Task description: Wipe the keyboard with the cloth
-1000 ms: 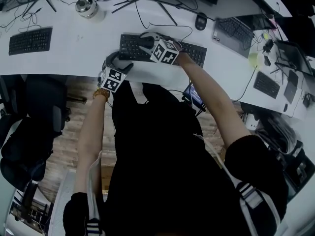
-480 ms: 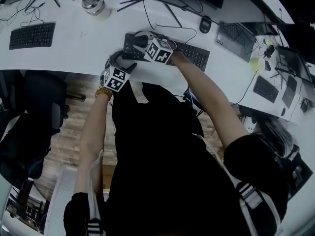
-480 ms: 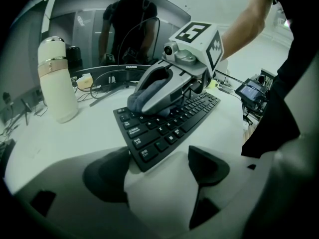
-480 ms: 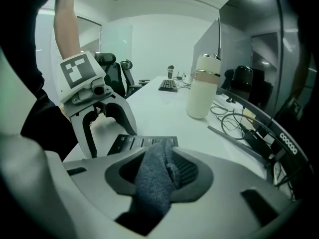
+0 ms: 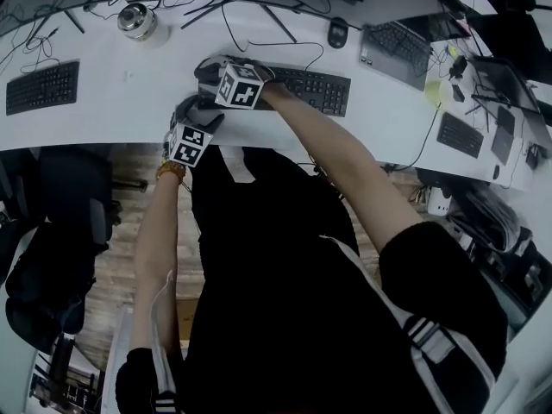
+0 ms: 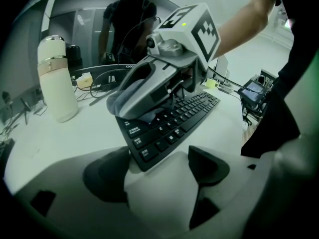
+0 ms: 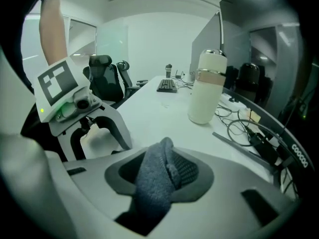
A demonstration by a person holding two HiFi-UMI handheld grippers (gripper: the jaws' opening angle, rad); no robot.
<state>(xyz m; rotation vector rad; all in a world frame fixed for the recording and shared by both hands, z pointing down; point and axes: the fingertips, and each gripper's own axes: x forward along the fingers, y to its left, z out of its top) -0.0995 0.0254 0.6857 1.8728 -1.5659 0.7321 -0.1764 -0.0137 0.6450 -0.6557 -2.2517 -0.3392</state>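
from the head view: black keyboard (image 5: 310, 86) lying on the white table (image 5: 129, 84), close to its near edge and about midway along it. right gripper (image 5: 210, 67) down over the keyboard's left end, marker cube facing up. left gripper (image 5: 203, 112) just off the keyboard's near left corner, at the table's near edge. second keyboard (image 5: 41, 86) well apart toward the table's left end, white bottle (image 5: 136, 20) near the far edge. from the left gripper view: left gripper (image 6: 157, 168) with jaws spread, the keyboard's (image 6: 172, 126) corner between the dark pads (image 6: 106, 176), just beside the left pad, clear of the right one, not pinched. ahead, right gripper (image 6: 127, 108) tilted down onto the keys, grey cloth (image 6: 130, 106) wadded at its tip and touching the keyboard's end. white bottle (image 6: 55, 78) upright on the table behind, at left. from the right gripper view: right gripper (image 7: 159, 176) pinching the cloth (image 7: 152, 188), a fold of it standing up between the jaws. left gripper (image 7: 92, 121) near, low at left. white bottle (image 7: 207, 86) upright beyond the tip at right, cables (image 7: 244, 128) trailing beside it toward the table's far edge.
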